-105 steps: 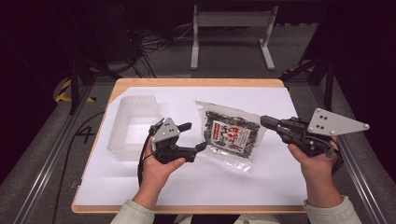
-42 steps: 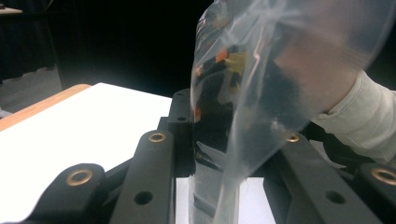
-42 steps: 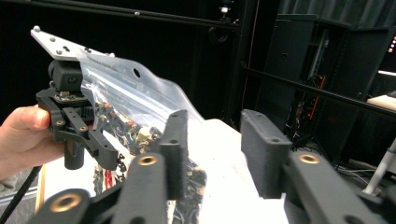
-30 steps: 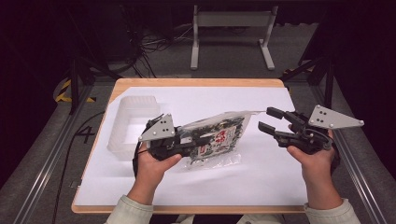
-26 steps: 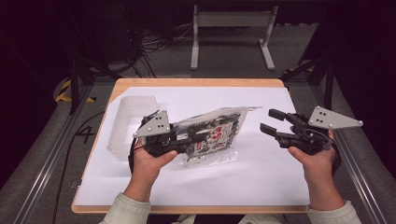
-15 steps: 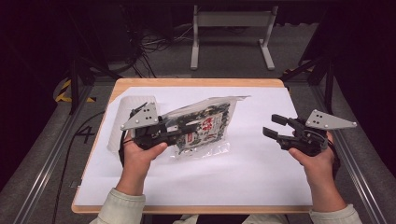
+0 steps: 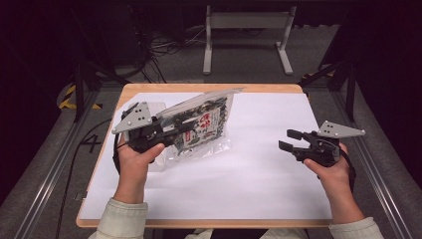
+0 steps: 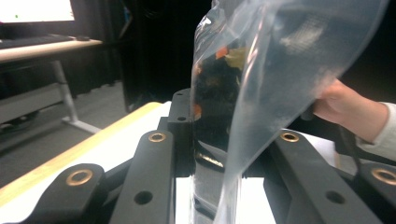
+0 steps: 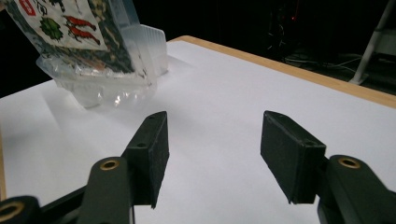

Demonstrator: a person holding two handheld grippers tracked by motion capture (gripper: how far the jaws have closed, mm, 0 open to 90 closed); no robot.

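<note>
A clear plastic bag (image 7: pixel 201 124) of dark dried food with a printed label hangs tilted above the left half of the table. My left gripper (image 7: pixel 186 130) is shut on its lower left edge. In the left gripper view the bag (image 8: pixel 261 93) rises from between the jaws of the left gripper (image 8: pixel 219 154). My right gripper (image 7: pixel 286 140) stands open at the right, low over the white sheet and well apart from the bag. From the right gripper view, the right gripper (image 9: pixel 212 149) holds nothing, and the bag (image 9: pixel 79 28) hangs at the far upper left.
A clear plastic container (image 7: pixel 155 105) sits at the table's left, partly hidden behind the bag and my left gripper; its ribbed wall (image 9: pixel 149 46) stands behind the bag. White sheet (image 7: pixel 259 169) covers the wooden table. Metal rails run along both sides, and a stand's legs are beyond the far edge.
The left gripper has lifted the bag off the table's middle and carried it left toward the container. The right gripper has drawn back to the right and lower, staying open.
</note>
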